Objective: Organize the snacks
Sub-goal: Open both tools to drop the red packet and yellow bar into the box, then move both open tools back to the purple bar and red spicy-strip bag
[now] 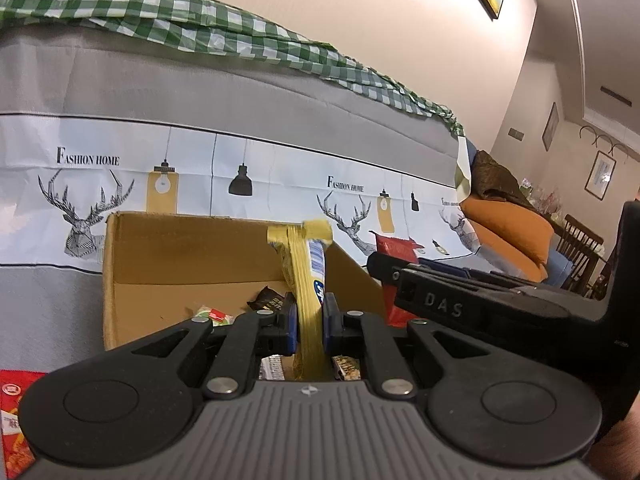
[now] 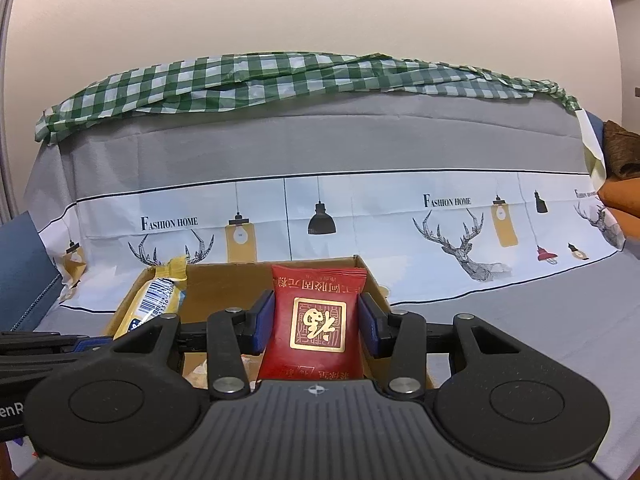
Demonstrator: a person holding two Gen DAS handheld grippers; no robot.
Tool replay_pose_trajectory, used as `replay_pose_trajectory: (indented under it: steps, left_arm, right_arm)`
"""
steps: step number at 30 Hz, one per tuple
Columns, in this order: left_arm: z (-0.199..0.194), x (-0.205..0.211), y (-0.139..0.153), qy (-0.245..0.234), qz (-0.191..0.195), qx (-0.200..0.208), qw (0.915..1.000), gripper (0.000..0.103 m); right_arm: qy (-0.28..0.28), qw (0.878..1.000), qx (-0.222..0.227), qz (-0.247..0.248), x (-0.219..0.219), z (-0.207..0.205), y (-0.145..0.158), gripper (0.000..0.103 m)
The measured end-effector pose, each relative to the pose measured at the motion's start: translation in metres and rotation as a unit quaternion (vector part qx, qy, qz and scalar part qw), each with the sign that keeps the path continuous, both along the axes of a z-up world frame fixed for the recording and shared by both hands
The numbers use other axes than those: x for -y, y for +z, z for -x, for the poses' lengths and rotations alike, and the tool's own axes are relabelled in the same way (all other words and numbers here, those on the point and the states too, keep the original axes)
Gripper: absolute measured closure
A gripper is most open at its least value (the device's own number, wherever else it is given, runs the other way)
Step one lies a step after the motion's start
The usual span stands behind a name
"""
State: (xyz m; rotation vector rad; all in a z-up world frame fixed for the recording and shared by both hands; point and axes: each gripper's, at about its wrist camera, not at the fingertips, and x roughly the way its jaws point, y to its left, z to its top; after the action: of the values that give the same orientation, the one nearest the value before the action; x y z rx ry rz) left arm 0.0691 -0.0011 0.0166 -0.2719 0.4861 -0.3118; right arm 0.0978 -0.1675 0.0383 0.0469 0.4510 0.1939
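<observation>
My left gripper [image 1: 310, 320] is shut on a yellow snack packet [image 1: 310, 276], held upright over an open cardboard box [image 1: 168, 248]. Several small snacks lie inside the box, among them a dark wrapper [image 1: 269, 301]. My right gripper [image 2: 315, 322] is shut on a red snack packet [image 2: 316, 320] with a gold square emblem, held above the same box [image 2: 224, 280]. The yellow packet [image 2: 154, 304] and the left gripper show at the left of the right wrist view. The right gripper's body [image 1: 460, 300] shows at the right of the left wrist view.
The box stands on a grey sofa cover [image 2: 500, 320] printed with deer and lamps. A green checked cloth [image 2: 280, 80] lies along the sofa's back. A red packet [image 1: 16, 420] lies at the lower left. Orange cushions [image 1: 508, 224] sit at the right.
</observation>
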Motion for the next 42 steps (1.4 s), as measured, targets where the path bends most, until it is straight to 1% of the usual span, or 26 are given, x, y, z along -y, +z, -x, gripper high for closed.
replay_pose_trajectory:
  steps: [1,2,3,5,8,11,13,15,18,20,23,26,28,30,33,35,37,40,42]
  left_arm:
    - [-0.003,0.000,-0.002,-0.009,0.005,-0.011,0.9999,0.081]
    - [-0.005,0.000,-0.003,-0.011,0.007,-0.022,0.9997,0.074]
    - [-0.005,-0.001,-0.005,-0.003,0.004,-0.025,0.9997,0.063]
    - [-0.004,-0.004,-0.003,0.008,0.000,-0.019,0.9998,0.057]
    - [-0.004,-0.012,-0.002,0.014,0.014,-0.021,0.9996,0.051]
    - [-0.004,-0.019,-0.002,0.022,0.018,-0.028,0.9992,0.049]
    - [-0.003,-0.023,0.000,0.026,0.019,-0.028,0.9991,0.044]
    - [-0.001,-0.027,0.000,0.027,0.018,-0.028,0.9991,0.034]
    - [0.005,-0.031,0.001,0.030,0.012,-0.028,0.9991,0.026]
    - [0.011,-0.033,0.001,0.031,0.007,-0.024,0.9992,0.023]
    - [0.021,-0.037,0.001,0.038,-0.002,-0.020,0.9991,0.021]
    - [0.031,-0.043,0.003,0.059,-0.015,-0.008,0.9981,0.021]
    - [0.038,-0.050,0.005,0.069,-0.007,-0.003,0.9976,0.021]
    - [0.045,-0.057,0.006,0.087,-0.004,-0.008,0.9962,0.021]
    - [0.051,-0.067,0.006,0.107,-0.026,-0.026,0.9936,0.021]
    - [0.054,-0.076,0.007,0.113,-0.024,-0.038,0.9925,0.021]
    - [0.061,-0.086,0.009,0.122,-0.029,-0.039,0.9913,0.021]
    - [0.071,-0.096,0.014,0.143,-0.051,-0.037,0.9877,0.021]
    - [0.074,-0.103,0.018,0.150,-0.057,-0.037,0.9864,0.021]
  right_arm:
    - [-0.002,1.000,-0.002,0.001,-0.001,-0.001,0.000,0.055]
    - [0.001,1.000,-0.009,0.003,-0.002,-0.002,-0.002,0.045]
    - [0.001,1.000,-0.020,0.008,-0.005,-0.004,-0.005,0.037]
    - [-0.011,0.999,-0.024,0.021,-0.007,-0.006,-0.006,0.034]
    - [-0.018,0.999,-0.024,0.015,-0.004,-0.006,-0.006,0.027]
    - [-0.020,0.999,-0.025,0.016,-0.005,-0.006,-0.006,0.025]
    - [-0.019,0.999,-0.025,0.016,-0.007,-0.005,-0.007,0.023]
    - [-0.017,0.999,-0.027,0.016,-0.009,-0.005,-0.007,0.019]
    - [-0.011,0.999,-0.030,0.018,-0.014,-0.003,-0.007,0.017]
    - [-0.007,0.999,-0.030,0.020,-0.017,-0.001,-0.007,0.014]
    - [-0.004,0.999,-0.031,0.019,-0.022,0.002,-0.006,0.014]
    - [-0.002,1.000,-0.029,0.009,-0.025,0.006,-0.004,0.013]
    - [-0.004,1.000,-0.027,0.004,-0.027,0.010,-0.003,0.013]
    - [-0.010,1.000,-0.024,-0.001,-0.028,0.013,-0.001,0.013]
    - [-0.024,0.999,-0.023,-0.008,-0.031,0.018,0.001,0.013]
    - [-0.025,0.999,-0.022,-0.018,-0.032,0.021,0.002,0.013]
    - [-0.019,0.999,-0.019,-0.028,-0.033,0.024,0.004,0.014]
    - [-0.014,0.999,-0.012,-0.029,-0.039,0.029,0.008,0.014]
    - [-0.010,0.999,-0.012,-0.034,-0.044,0.032,0.009,0.016]
